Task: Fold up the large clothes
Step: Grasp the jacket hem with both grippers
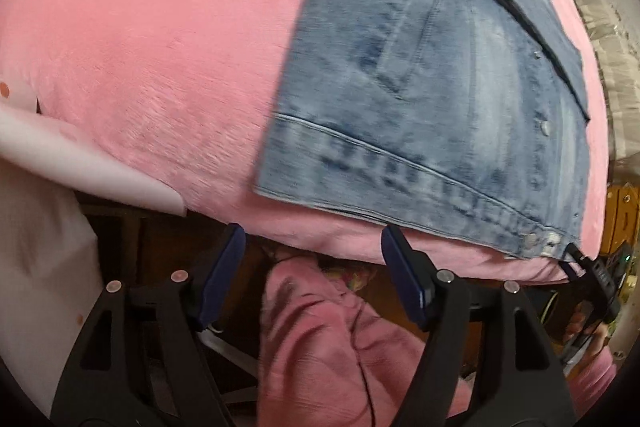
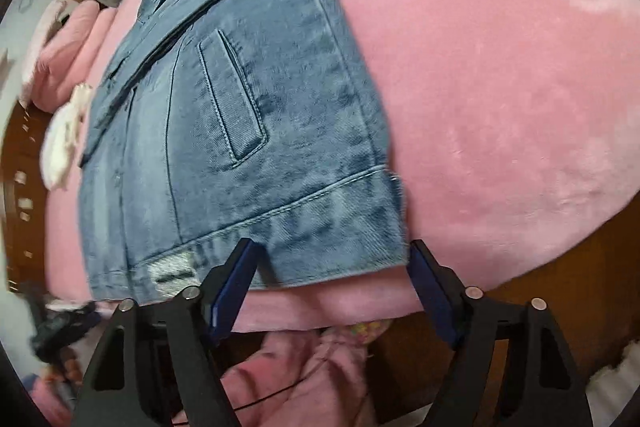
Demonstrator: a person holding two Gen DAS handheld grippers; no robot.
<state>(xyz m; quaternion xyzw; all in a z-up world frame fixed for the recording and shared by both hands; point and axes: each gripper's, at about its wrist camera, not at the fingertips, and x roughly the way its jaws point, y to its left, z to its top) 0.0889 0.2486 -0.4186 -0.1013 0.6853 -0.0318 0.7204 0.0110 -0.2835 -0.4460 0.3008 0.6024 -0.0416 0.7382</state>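
A folded blue denim jacket (image 1: 432, 99) lies flat on a pink plush blanket (image 1: 160, 47), with its hem along the bed's near edge. My left gripper (image 1: 314, 255) hangs open over that edge, left of the jacket's hem corner, with nothing between its fingers. In the right wrist view the jacket (image 2: 248, 131) fills the middle left. My right gripper (image 2: 334, 267) stands open, and the hem's right corner lies between its fingers without the pads pressing on it. The right gripper (image 1: 596, 279) also shows at the far right of the left wrist view, at the hem's other end.
Pink pillows (image 2: 68, 59) and a white plush item (image 2: 66, 135) lie beyond the jacket. The person's pink clothing (image 1: 320, 339) is below the bed edge. A white sheet (image 1: 80, 155) overhangs at the left. Bare pink blanket (image 2: 500, 87) stretches right of the jacket.
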